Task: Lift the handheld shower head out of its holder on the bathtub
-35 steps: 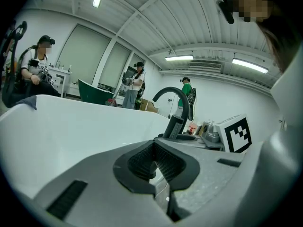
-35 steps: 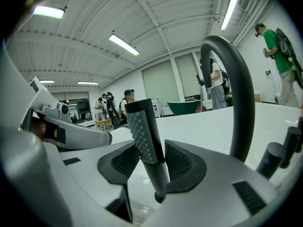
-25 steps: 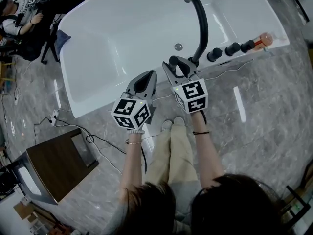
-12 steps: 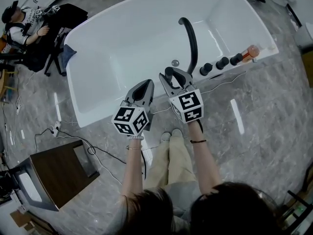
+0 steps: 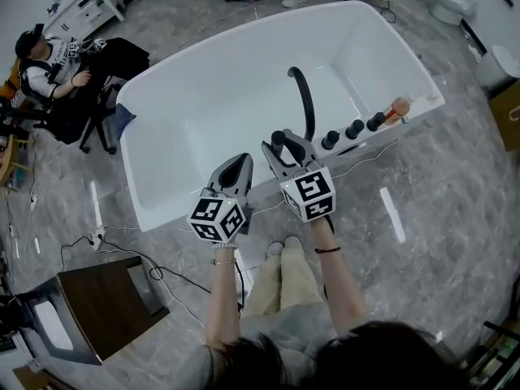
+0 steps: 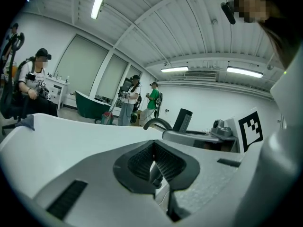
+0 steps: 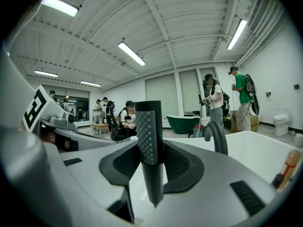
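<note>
Right gripper gripping handheld shower head, jaws closed firm on its black body. We are holding it at near rim of bathtub, just left of spout.

Left gripper hanging empty, jaws pressed together.

We are advising: raising straight along its length, no twisting, grip tight.

Long axis standing upright across jaws, nozzle face pointing near, toward us. Probably clear of holder, though head view is poor

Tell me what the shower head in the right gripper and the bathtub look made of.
Shower head: matte black, likely coated metal or plastic. It shows no shine, and its face carries rows of small nubs, probably rubber nozzles.
Bathtub: glossy white, probably acrylic or enamel. Its smooth, seamless walls show soft highlights.
</note>
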A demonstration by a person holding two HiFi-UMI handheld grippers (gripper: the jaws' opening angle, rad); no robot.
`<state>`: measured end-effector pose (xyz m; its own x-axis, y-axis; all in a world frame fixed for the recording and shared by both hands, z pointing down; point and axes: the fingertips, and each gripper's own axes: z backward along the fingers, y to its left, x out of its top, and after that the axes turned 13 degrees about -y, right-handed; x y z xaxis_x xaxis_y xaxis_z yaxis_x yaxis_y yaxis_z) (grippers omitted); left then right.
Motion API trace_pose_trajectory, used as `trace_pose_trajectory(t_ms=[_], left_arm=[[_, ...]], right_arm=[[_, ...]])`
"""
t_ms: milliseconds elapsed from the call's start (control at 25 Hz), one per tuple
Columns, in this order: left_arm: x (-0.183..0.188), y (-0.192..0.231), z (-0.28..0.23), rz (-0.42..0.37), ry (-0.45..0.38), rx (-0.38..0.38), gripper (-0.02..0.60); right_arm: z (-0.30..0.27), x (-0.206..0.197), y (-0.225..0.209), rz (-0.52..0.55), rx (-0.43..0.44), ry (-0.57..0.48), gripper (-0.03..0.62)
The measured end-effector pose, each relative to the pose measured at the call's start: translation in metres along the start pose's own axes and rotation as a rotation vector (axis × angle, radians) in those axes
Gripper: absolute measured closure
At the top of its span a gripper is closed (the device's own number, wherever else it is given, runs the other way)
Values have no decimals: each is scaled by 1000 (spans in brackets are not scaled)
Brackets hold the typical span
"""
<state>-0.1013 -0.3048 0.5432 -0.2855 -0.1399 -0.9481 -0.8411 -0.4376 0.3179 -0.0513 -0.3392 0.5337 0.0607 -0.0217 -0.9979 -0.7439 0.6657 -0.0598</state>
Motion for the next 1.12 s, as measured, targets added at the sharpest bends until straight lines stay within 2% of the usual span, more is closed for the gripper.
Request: trace_pose_trajectory(t_ms=[160,440,920,1120], left_arm=[[20,-18,10,2,-17,-22,577],[61,-51,27,-39,-34,-91,577],[107,-108,47,-104,-49,-222,577],[118,-128,55,-127,-52,-267,577]], right_arm=[[11,40,2,0,-14,-52,462],[34,111,13,6,-24,-142,462],[87,191,17,37,-37,-219,464],[110,212,18,45,-52,-241,464]])
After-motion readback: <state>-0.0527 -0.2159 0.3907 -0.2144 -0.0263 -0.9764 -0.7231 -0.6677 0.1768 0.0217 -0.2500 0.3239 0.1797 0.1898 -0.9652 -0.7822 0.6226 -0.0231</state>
